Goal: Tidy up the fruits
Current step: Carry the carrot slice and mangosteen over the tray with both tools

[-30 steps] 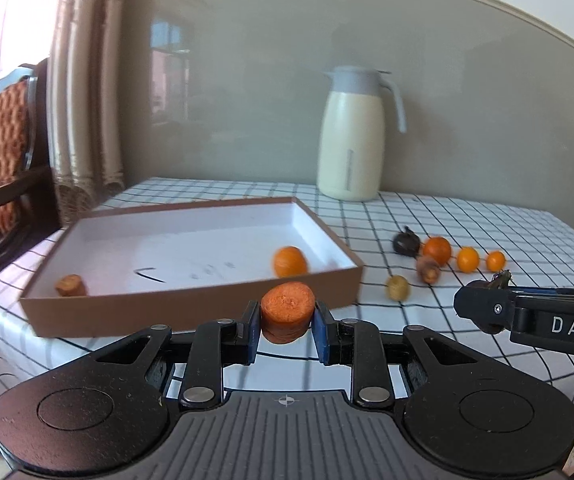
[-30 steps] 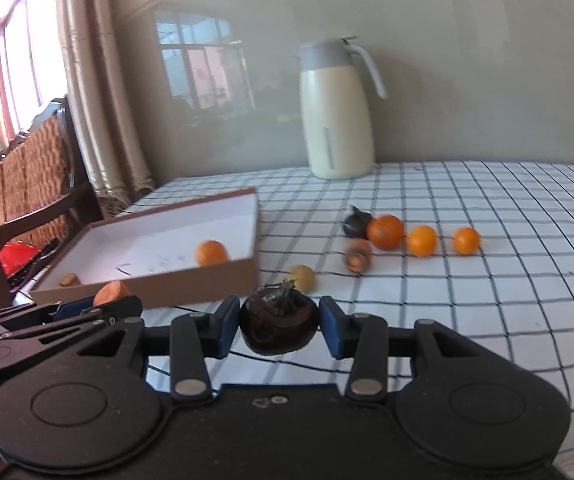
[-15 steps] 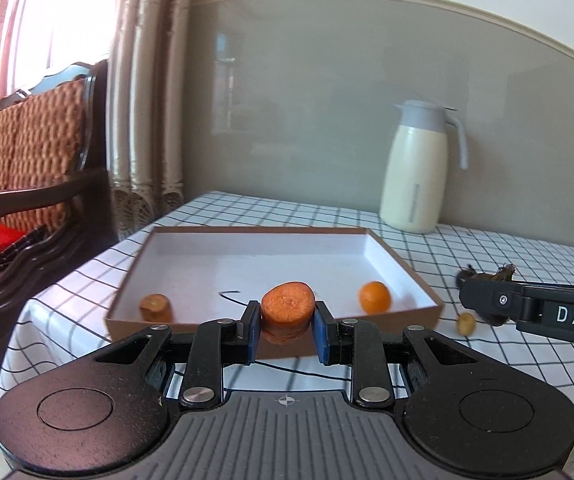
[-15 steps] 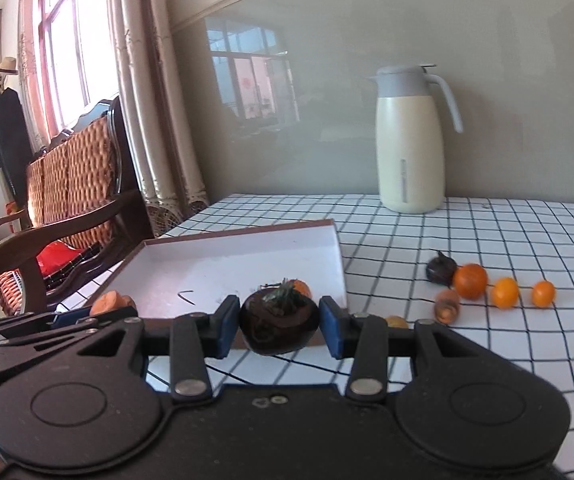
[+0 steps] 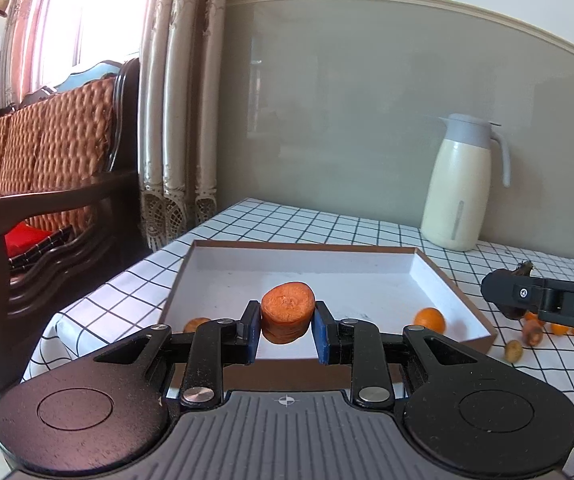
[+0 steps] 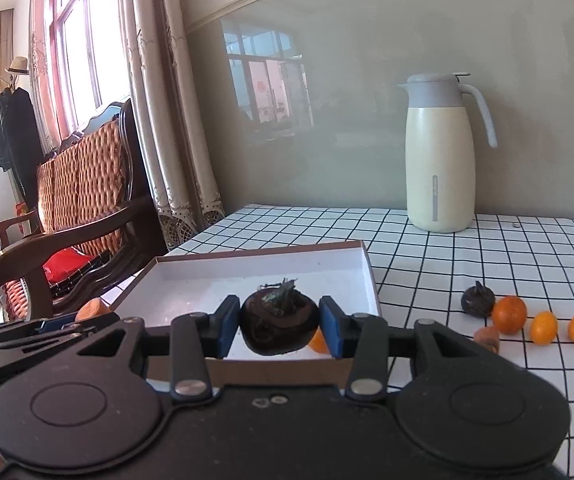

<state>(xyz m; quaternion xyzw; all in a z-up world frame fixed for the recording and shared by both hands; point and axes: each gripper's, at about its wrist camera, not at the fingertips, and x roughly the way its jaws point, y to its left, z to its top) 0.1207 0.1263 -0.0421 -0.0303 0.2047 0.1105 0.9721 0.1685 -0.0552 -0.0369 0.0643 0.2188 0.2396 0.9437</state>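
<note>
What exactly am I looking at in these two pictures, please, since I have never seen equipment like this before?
No robot is here: a person holds a two-finger gripper in each hand, and each carries a fisheye camera looking along its fingers. One picture comes from the left gripper, which is shut on an orange carrot slice. The other comes from the right gripper, shut on a dark fruit with a leafy top. Both point at a shallow brown box on a checked tablecloth. In the box lie a small orange fruit and an orange piece. More small fruits wait on the cloth to the right, and a cream jug stands behind.
</note>
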